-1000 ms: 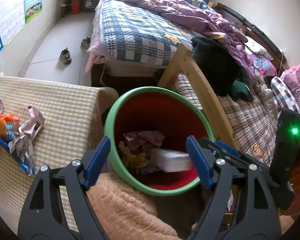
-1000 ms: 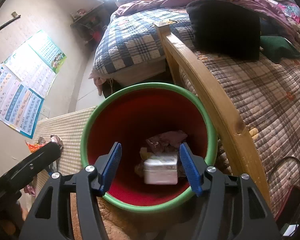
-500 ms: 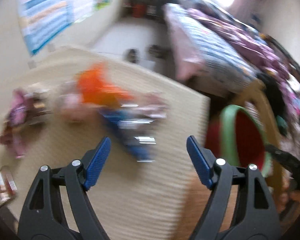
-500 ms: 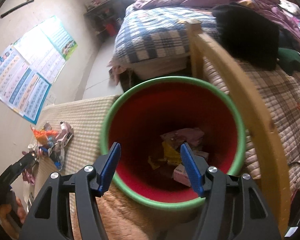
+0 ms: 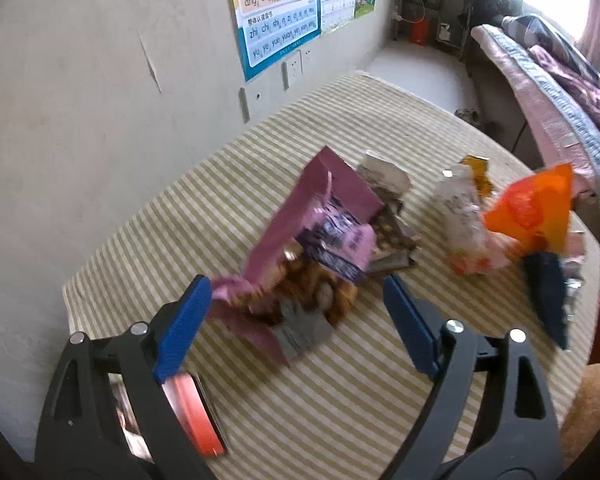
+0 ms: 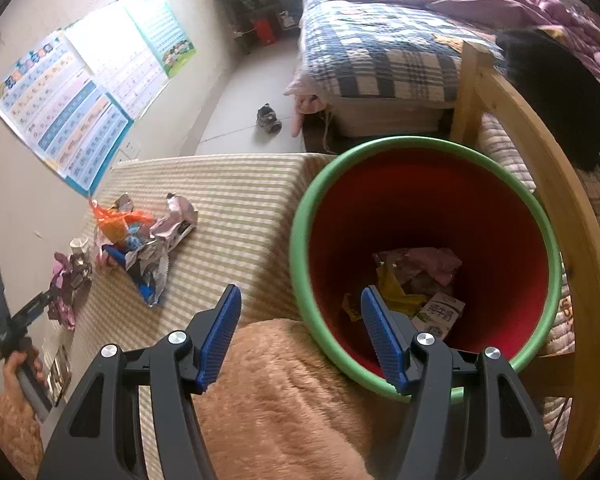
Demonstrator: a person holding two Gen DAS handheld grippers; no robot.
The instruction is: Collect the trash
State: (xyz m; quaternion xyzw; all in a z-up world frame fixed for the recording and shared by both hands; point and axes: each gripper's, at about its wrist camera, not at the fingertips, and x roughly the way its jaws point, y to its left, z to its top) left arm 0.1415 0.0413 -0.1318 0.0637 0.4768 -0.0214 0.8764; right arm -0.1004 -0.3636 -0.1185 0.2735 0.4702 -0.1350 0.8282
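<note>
While angled downward, left gripper hangs over purple wrapper.

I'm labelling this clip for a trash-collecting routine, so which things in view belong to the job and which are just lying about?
Part of the job:
- torn purple snack wrapper
- crumpled orange plastic bag
- dark blue foil wrapper
- red bin with green rim
- open left gripper, jaws just widened
- open right gripper

Just lying about:
- blue checked quilt
- wall charts
- small shoe
</note>
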